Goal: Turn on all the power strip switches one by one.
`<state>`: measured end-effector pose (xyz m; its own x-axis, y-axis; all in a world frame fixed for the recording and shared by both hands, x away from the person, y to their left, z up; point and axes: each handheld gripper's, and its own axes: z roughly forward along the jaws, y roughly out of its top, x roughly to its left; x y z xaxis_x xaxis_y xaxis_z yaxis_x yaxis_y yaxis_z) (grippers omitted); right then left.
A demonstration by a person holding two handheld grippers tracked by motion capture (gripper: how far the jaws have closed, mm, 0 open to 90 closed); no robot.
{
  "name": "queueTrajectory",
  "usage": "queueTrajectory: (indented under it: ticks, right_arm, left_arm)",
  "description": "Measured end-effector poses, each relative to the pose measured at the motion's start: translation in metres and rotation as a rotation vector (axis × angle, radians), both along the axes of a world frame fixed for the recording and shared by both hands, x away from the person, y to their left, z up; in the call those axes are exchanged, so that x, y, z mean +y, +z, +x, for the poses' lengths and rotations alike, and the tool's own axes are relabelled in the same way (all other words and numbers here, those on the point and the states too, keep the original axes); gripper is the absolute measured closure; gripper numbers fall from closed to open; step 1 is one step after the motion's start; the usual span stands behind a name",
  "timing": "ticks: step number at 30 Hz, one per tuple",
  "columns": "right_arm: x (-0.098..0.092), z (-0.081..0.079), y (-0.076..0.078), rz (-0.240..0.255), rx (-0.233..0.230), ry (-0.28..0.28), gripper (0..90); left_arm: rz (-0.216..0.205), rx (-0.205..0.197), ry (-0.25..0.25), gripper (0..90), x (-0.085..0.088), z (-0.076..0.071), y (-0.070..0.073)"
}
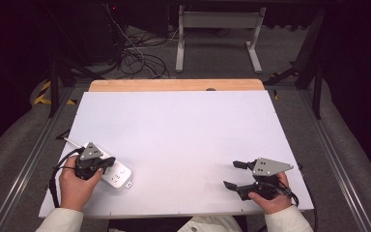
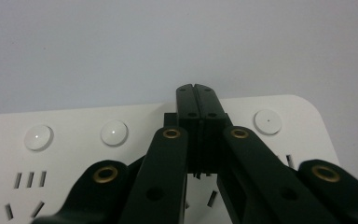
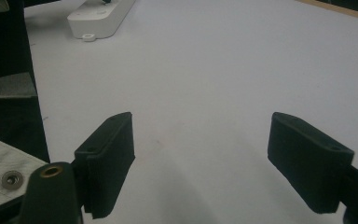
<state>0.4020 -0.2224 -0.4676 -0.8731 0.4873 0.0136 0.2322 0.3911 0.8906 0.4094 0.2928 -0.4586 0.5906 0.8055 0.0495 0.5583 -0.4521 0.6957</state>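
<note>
A white power strip (image 1: 120,175) lies flat near the table's front left corner; its sockets and round buttons (image 2: 114,132) face up, and it also appears far off (image 3: 100,18). My left gripper (image 1: 110,164) is shut, and its two black jaws meet tip to tip (image 2: 196,91) just above the strip's top face with nothing between them. Whether they touch the strip I cannot tell. My right gripper (image 1: 234,174) is near the front right of the table, open, with bare white surface between its jaws (image 3: 203,128).
The white table top (image 1: 183,125) has a wooden strip (image 1: 174,85) along its far edge. Beyond it are floor cables (image 1: 135,58) and a white metal frame (image 1: 217,29). Metal rails run along both sides. Dark cloth (image 3: 9,116) hangs at the left of the right gripper view.
</note>
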Motion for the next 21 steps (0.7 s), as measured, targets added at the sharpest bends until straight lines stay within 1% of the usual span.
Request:
queueTrajectory:
  ticks: [2, 5, 6, 7, 11, 17, 19, 21]
  right_arm:
    - [0.0001, 0.0, -0.0001, -0.001, 0.001, 0.0, 23.3]
    - [0.0002, 0.0, -0.0002, -0.002, 0.001, 0.0, 23.3]
    - [0.0002, -0.0001, -0.0001, -0.001, 0.001, 0.0, 23.3]
    - [0.0002, -0.0001, -0.0001, -0.001, 0.001, -0.001, 23.3]
    - [0.0003, -0.0002, -0.0002, -0.002, 0.001, 0.0, 23.3]
    - [0.0004, -0.0001, -0.0001, -0.002, 0.001, 0.001, 23.0]
    - [0.0004, -0.0003, 0.0, -0.002, -0.001, 0.001, 22.9]
    - [0.0003, -0.0004, 0.0, -0.003, -0.002, 0.001, 23.0]
  left_arm:
    - [0.007, 0.001, 0.005, 90.0, 0.0, 0.0004, 0.0004]
    - [0.0, 0.005, 0.001, 90.0, 0.0006, 0.001, -0.0002]
    - [-0.016, 0.016, 0.006, 90.0, 0.0005, 0.0008, -0.0008]
    - [-0.024, 0.019, 0.005, 90.0, 0.0011, 0.0012, -0.0011]
    - [-0.037, 0.02, 0.005, 90.0, 0.0025, 0.0014, -0.002]
    - [-0.034, 0.021, 0.013, 90.0, 0.0028, 0.002, -0.0024]
    - [-0.043, 0.03, 0.018, 90.0, 0.0026, 0.0019, -0.0026]
    - [-0.041, 0.029, 0.018, 90.0, 0.0018, 0.0018, -0.0026]
